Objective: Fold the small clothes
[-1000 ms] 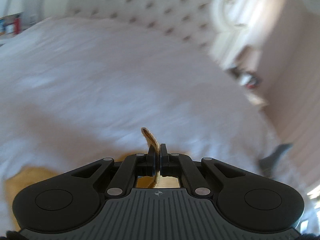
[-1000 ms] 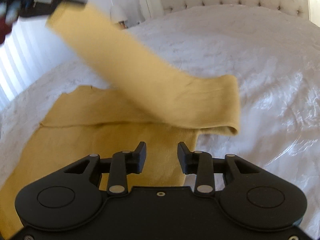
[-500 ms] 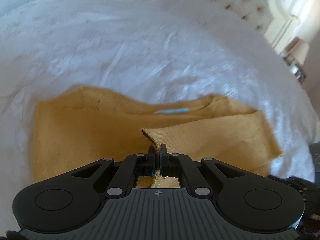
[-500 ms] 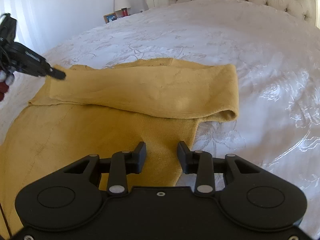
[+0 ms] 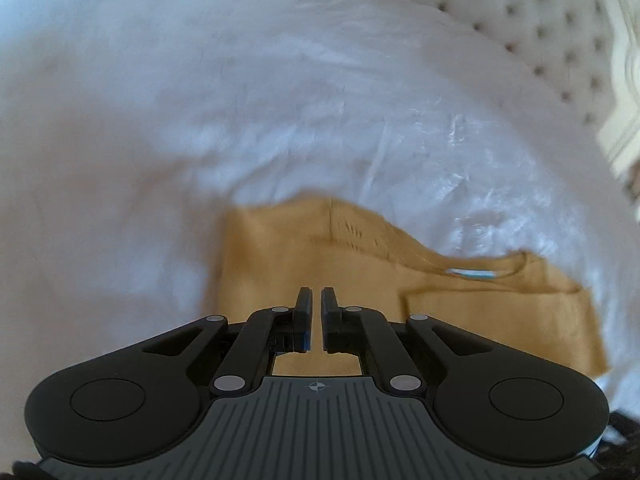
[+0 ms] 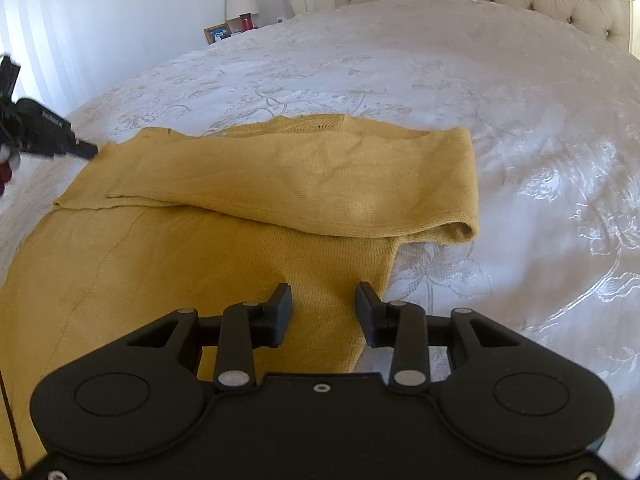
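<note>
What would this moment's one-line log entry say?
left gripper: opening, empty | right gripper: open, empty | yellow sweater: sleeve folded across | bed

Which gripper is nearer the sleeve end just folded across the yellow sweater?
Left. The left gripper, jaws opening and empty, sits at the sleeve end. The right gripper hovers open over the sweater's body, farther back.
</note>
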